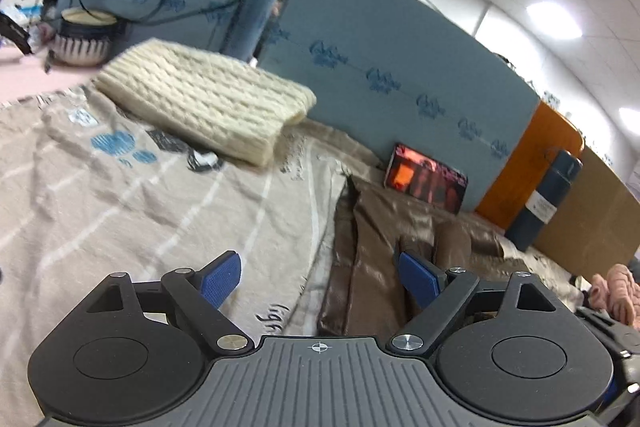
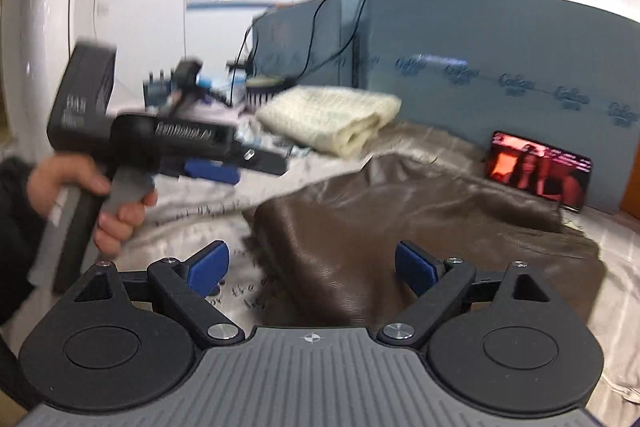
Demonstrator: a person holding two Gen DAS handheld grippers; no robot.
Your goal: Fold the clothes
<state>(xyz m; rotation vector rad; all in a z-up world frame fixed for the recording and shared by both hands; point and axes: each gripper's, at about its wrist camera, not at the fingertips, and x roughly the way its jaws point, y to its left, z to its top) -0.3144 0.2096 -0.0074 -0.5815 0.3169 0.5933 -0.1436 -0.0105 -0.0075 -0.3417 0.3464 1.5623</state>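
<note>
Below both wide-spread fingers, brown garment on bed, untouched, nothing gripped

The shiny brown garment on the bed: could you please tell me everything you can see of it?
The shiny brown garment looks like smooth leather or satin, dark brown with glossy highlights. It lies spread but creased on the beige printed bedspread, one edge folded into a long ridge. A lit phone stands just behind it, whether touching is unclear. The right gripper hovers above it, jaws open, nothing held.
</note>
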